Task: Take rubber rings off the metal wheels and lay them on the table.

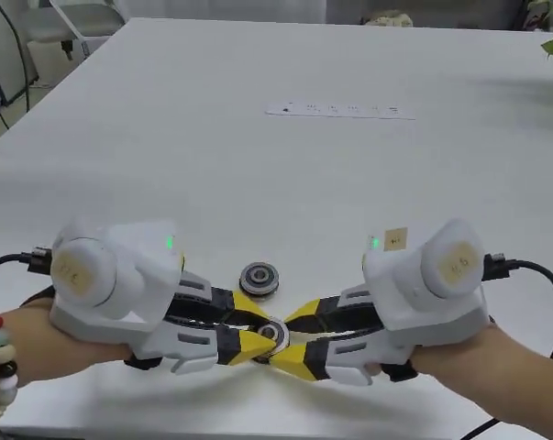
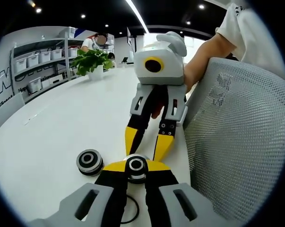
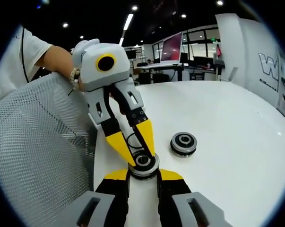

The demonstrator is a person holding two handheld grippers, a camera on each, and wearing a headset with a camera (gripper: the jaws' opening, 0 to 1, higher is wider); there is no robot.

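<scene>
My left gripper (image 1: 260,328) and right gripper (image 1: 293,337) both pinch one small silver metal wheel (image 1: 272,334), jaws nearly closed. Second black-banded wheel (image 1: 259,278) sits at 12 o'clock on the white table (image 1: 258,165). Left gripper view adds a loose thin black rubber ring (image 2: 129,208) beneath.

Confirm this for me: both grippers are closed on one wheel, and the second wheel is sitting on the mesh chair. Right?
One detail is off. The second wheel is sitting on the white table, not on the mesh chair; the head view shows it. The left gripper and right gripper are indeed closed on the held wheel.
</scene>
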